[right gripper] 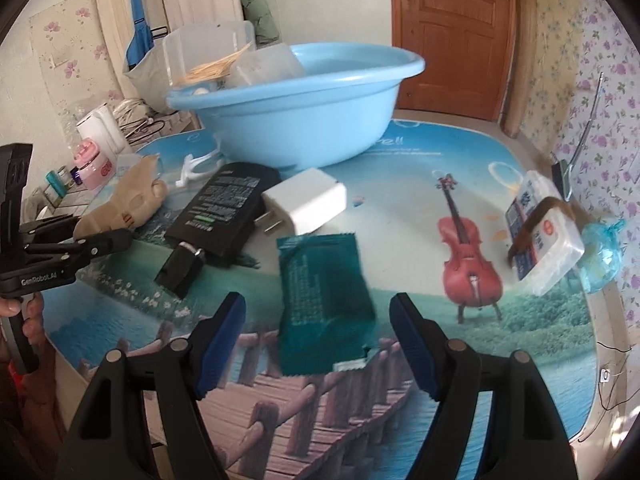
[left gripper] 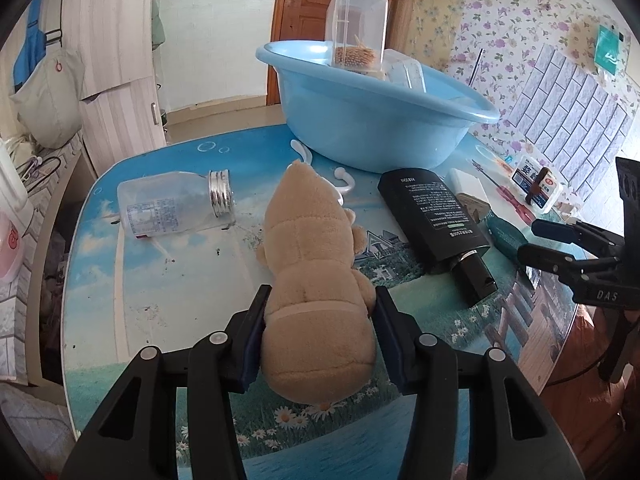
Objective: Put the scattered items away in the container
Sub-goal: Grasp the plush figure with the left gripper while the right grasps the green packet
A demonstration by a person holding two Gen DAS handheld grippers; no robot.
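Note:
My left gripper (left gripper: 320,312) is shut on a tan plush toy (left gripper: 316,264), which stretches out towards the blue basin (left gripper: 360,120); the toy also shows in the right wrist view (right gripper: 124,200). The basin (right gripper: 304,120) holds clear plastic boxes (left gripper: 356,28), one with toothpicks. My right gripper (right gripper: 318,320) is open, its jaws on either side of a teal sachet (right gripper: 324,300) lying on the table. A black bottle (right gripper: 224,208), a white charger (right gripper: 308,200), a clear jar with a silver lid (left gripper: 176,204) and a white box with labels (right gripper: 540,232) lie scattered.
White plastic hooks (left gripper: 340,180) lie in front of the basin. A red screwdriver (left gripper: 508,196) lies at the right. A blue plastic bag (right gripper: 600,256) sits at the table's right edge. A pink jar (right gripper: 92,164) and clutter stand on the counter to the left.

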